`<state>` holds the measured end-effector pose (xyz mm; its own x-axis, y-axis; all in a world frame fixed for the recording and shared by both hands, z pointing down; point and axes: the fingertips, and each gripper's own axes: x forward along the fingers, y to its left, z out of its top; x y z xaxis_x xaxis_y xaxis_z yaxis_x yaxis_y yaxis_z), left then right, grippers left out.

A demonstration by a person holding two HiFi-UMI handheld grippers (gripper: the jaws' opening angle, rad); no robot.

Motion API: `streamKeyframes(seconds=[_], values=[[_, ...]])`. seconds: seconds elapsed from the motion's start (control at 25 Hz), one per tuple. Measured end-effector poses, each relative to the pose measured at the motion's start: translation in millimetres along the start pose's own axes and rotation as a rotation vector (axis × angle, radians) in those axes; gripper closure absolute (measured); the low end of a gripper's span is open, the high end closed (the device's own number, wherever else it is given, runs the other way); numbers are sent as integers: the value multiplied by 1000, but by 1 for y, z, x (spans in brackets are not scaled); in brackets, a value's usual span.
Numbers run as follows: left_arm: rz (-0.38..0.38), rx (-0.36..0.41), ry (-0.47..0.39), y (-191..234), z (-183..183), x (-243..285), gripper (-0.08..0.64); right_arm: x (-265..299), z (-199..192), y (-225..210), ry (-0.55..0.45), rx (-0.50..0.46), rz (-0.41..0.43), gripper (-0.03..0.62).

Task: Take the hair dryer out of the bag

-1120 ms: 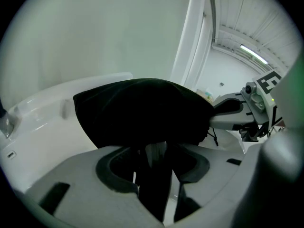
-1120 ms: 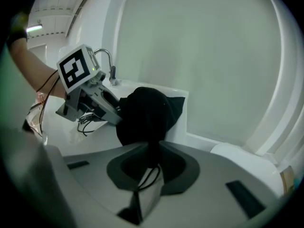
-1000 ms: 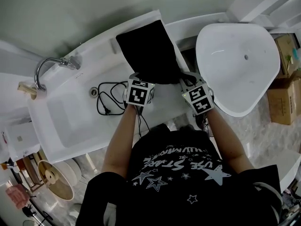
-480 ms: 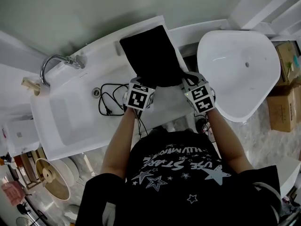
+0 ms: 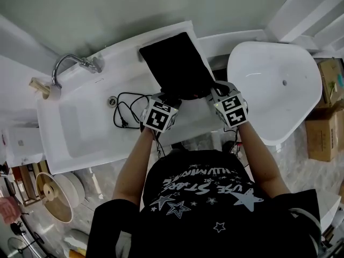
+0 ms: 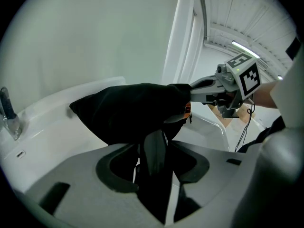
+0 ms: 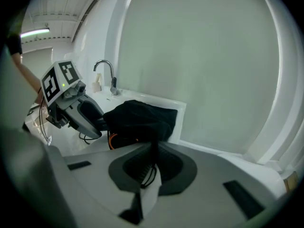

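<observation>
A black cloth bag (image 5: 176, 63) lies on the white counter beside the sink, its mouth toward me. My left gripper (image 5: 167, 98) is at the mouth's left side, shut on a smooth dark handle-like part of the hair dryer (image 6: 156, 148) that comes out from under the bag (image 6: 128, 110). My right gripper (image 5: 214, 93) is at the mouth's right corner, shut on a thin strip of the bag's edge (image 7: 153, 146). An orange part (image 7: 112, 137) shows inside the mouth. The black power cord (image 5: 126, 112) lies coiled in the sink. Most of the dryer is hidden.
The sink (image 5: 80, 128) with its chrome faucet (image 5: 72, 63) is to the left of the bag. A large white basin (image 5: 274, 85) stands to the right. Cardboard boxes (image 5: 325, 125) sit at the far right. A wall runs behind the counter.
My left gripper has drawn back a little toward me from the bag's mouth. The right gripper has stayed at the bag's corner.
</observation>
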<state>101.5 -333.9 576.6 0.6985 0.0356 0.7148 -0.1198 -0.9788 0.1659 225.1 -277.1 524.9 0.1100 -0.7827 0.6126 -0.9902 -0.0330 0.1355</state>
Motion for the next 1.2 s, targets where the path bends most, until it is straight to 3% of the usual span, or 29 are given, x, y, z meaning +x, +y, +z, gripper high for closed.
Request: streamKeyframes(seconds=[0.48, 1.2], values=[[-21, 20, -13, -29, -8, -20, 353, -1, 6, 7, -16, -64, 86, 577], [-102, 85, -10, -102, -24, -53, 353, -10, 4, 14, -49, -81, 182, 577]])
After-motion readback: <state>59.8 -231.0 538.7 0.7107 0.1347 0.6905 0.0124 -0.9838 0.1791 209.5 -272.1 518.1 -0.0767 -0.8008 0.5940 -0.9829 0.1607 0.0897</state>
